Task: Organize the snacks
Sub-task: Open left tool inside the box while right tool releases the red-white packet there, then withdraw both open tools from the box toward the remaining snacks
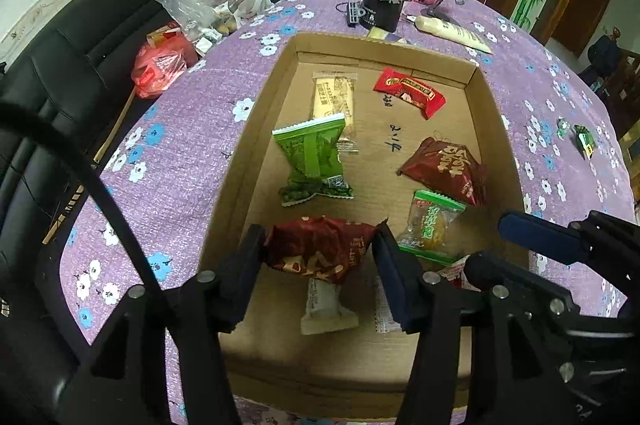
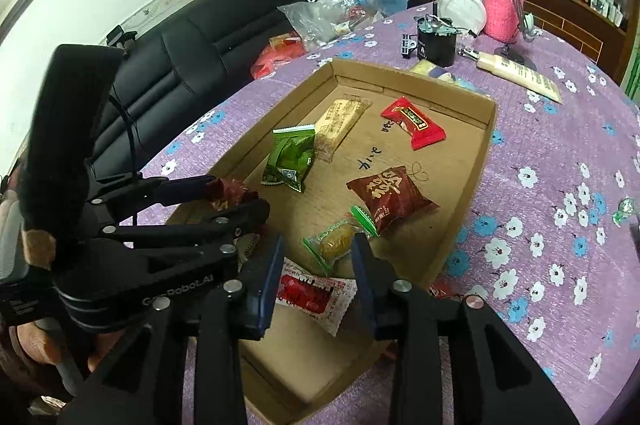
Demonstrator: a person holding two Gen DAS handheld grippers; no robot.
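step: drop snacks in cardboard tray [image 1: 256,113] | left gripper [image 1: 320,257] half open, dark red packet [image 1: 320,249] between jaws, grip unclear | right gripper [image 2: 316,281] part open over red-and-white packet [image 2: 316,293], nothing held | tip: I open wider, lift straight clear

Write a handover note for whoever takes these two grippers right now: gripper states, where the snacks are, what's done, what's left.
Left gripper: dark red pack between its fingers, low over the cardboard box, touching both; grip unclear.
Right gripper: open, over a red-and-white pack lying in the box.
Done: green pack, beige bar and several others lie in the box.
Left: two small green candies sit outside on the tablecloth; probably fetch those next.
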